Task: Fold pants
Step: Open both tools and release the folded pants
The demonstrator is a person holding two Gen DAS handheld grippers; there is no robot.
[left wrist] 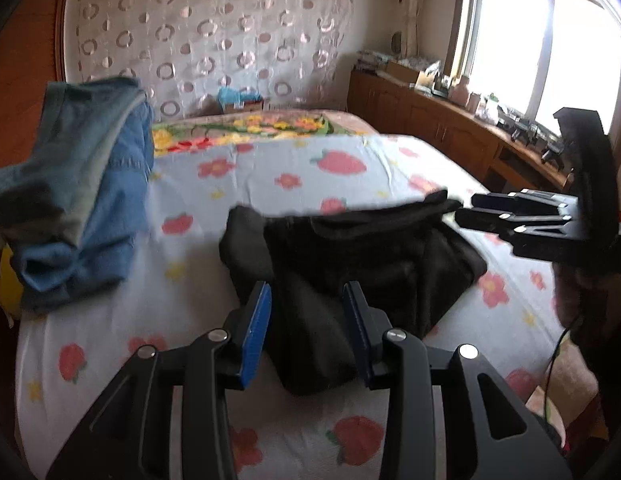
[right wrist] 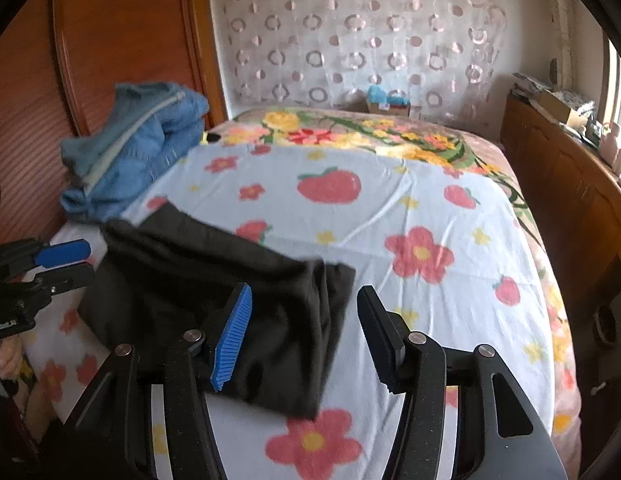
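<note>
Black pants (left wrist: 350, 256) lie folded in a loose bundle on the bed's flowered sheet (left wrist: 270, 168); they also show in the right wrist view (right wrist: 214, 276). My left gripper (left wrist: 308, 300) is open just above the near edge of the pants, holding nothing. My right gripper (right wrist: 304, 300) is open over the right end of the bundle, holding nothing. The right gripper also shows from the side in the left wrist view (left wrist: 466, 210), at the pants' far right edge. The left gripper shows in the right wrist view (right wrist: 84, 260) at the pants' left edge.
A pile of folded blue jeans (left wrist: 82, 200) sits at the bed's left side, by a wooden headboard (right wrist: 122, 32). A wooden cabinet (left wrist: 430, 120) with clutter runs under the window on the right. A flowered blanket (right wrist: 350, 128) covers the far bed.
</note>
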